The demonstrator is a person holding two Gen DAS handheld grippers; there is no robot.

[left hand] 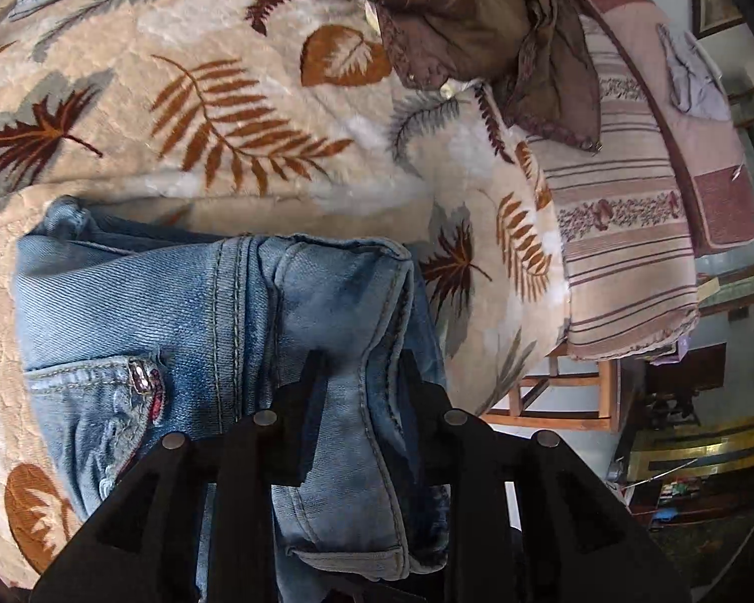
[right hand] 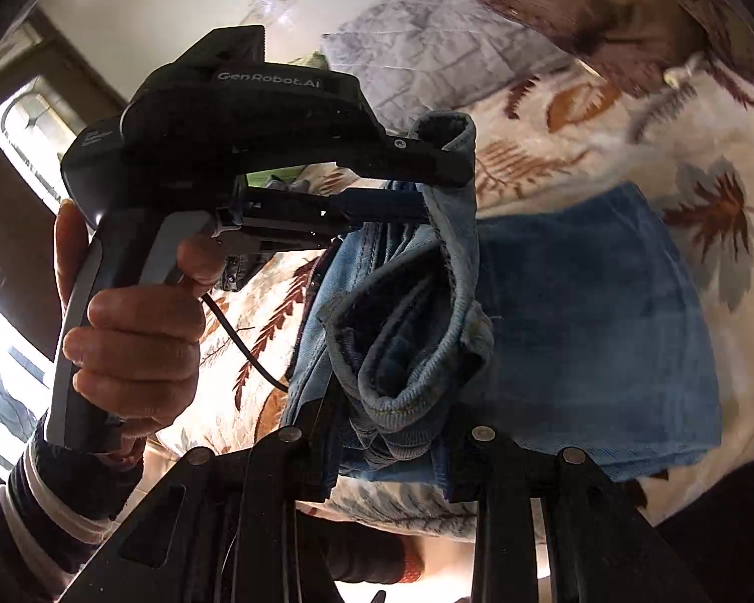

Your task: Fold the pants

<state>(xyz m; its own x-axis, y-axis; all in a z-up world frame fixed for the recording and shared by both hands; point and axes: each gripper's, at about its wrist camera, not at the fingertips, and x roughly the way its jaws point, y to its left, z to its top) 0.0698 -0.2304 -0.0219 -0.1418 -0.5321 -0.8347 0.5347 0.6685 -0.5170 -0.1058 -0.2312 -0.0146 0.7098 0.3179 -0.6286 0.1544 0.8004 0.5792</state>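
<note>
Status: pants [left hand: 186, 311] lie on bed blanket [left hand: 216, 115], already doubled at least once. Left gripper [left hand: 362, 367] clamped on hem edge; right gripper [right hand: 392, 417] clamped on bunched denim. Final fold approx. mid-way, probably; laying flat and smoothing remain.

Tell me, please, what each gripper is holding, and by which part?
Both hold the jeans: the left gripper and the right gripper each pinch a bunched, seamed edge.

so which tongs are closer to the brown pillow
Left. The left tongs grip the jeans below the brown pillow; the right tongs hold denim too, farther back.
</note>
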